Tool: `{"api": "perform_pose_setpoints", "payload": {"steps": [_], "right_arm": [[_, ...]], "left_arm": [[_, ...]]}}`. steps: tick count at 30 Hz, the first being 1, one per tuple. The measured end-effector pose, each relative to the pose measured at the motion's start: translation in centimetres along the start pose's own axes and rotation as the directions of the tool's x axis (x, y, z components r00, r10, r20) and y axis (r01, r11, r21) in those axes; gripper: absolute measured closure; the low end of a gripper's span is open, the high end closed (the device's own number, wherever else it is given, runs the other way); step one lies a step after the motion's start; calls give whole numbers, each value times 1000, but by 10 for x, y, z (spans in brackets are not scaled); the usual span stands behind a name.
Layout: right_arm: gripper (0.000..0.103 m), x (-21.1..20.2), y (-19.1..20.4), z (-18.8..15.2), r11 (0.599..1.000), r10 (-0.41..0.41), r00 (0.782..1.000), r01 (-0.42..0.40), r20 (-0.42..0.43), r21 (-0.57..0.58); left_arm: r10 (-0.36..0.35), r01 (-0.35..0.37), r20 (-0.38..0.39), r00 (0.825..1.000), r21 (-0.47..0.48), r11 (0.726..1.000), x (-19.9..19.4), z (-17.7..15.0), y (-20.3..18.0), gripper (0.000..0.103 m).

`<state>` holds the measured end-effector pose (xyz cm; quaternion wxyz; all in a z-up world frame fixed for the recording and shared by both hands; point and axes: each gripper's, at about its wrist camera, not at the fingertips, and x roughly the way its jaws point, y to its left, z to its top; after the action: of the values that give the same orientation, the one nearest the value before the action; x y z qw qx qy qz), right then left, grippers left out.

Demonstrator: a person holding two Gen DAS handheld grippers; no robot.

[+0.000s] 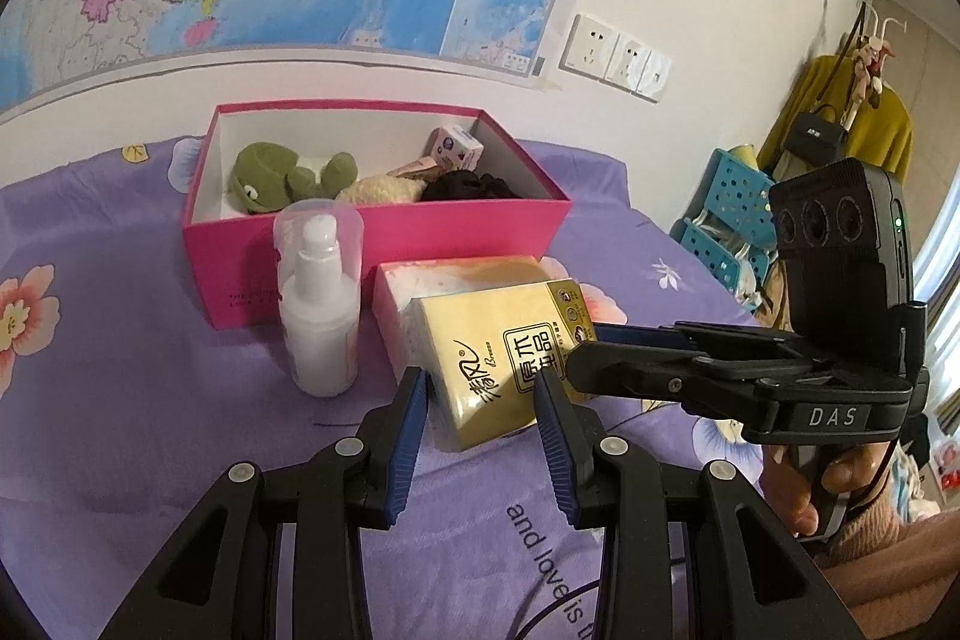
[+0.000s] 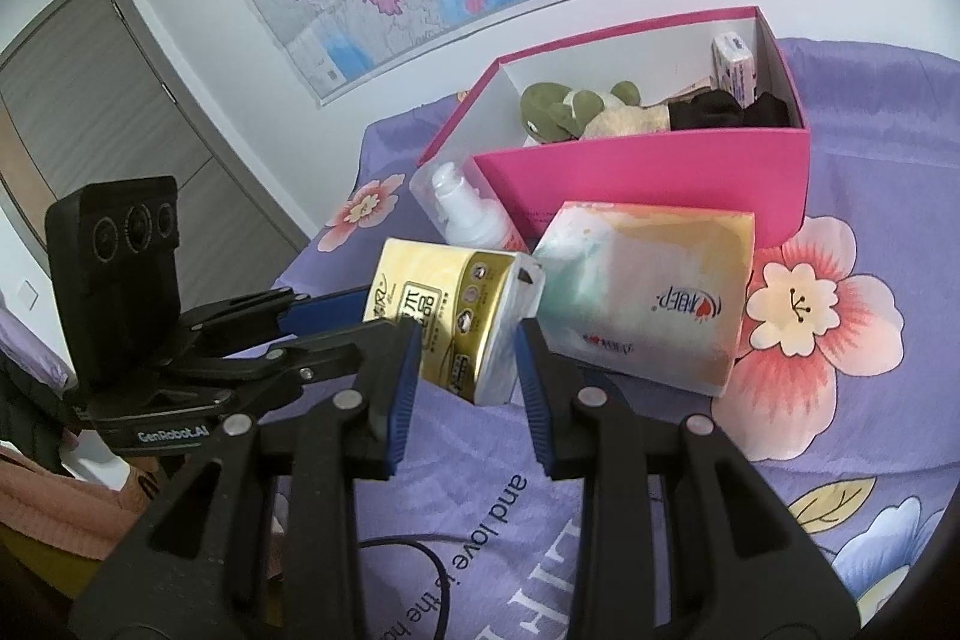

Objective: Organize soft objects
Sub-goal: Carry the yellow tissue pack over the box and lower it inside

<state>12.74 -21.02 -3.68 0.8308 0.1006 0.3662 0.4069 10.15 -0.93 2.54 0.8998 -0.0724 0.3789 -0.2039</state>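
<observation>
Left wrist view has the pink box as its anchor, so I place everything against it. Left of its front wall, just beside it, stands a white spray bottle, upright under a clear cap; it is hard, so I judge it stays out. Inside the box lie a green plush frog, a cream plush, something black and soft and a small carton tilted in the far right corner. In front of the box, on the purple bedsheet, a pastel tissue pack lies flat, and a yellow tissue pack leans on its near side, one end raised.

My left gripper has its jaws apart, straddling the near end of that yellow pack without pressing it. My right gripper comes in from the right of the box, jaws also apart, bracketing the pack's white end; whether a pad already grazes the wrapper I cannot tell through the fisheye. I think both are lined up here because the pack is squashy and wide: gripping across its narrow end should carry it over the front wall.
</observation>
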Motion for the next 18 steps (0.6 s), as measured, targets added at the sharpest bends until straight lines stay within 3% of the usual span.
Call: {"api": "perform_pose_setpoints", "payload": {"steps": [18], "right_arm": [[67, -6, 1, 20, 1000, -3, 999, 4, 54, -22]], "left_arm": [[2, -3, 36, 999, 32, 1000, 0, 24, 1, 66]]}}
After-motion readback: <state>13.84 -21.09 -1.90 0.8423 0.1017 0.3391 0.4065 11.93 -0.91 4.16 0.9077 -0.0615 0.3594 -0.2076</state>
